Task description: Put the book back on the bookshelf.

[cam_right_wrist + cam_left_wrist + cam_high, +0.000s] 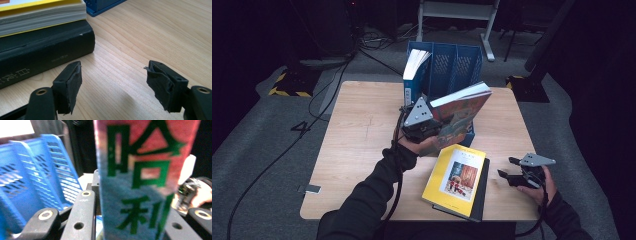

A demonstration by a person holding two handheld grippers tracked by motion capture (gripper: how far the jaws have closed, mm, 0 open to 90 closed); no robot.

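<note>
My left gripper [426, 125] is shut on a thick book with a red and blue picture cover [462, 112] and holds it tilted above the table, just in front of the blue file rack [457, 65]. In the left gripper view the book's spine [140, 170] with green characters stands between the jaws of my left gripper [130, 225]. A yellow book [457, 175] lies on a black book [482, 192] near the front edge. To their right my right gripper [507, 167] rests low over the table, open, with bare wood between its pads [75, 85].
A blue-spined book [414, 75] leans in the rack's left slot. The wooden table [362, 130] has bare room on its left half. In the right gripper view the black book [45, 50] lies under the yellow one [42, 12], left of the jaws.
</note>
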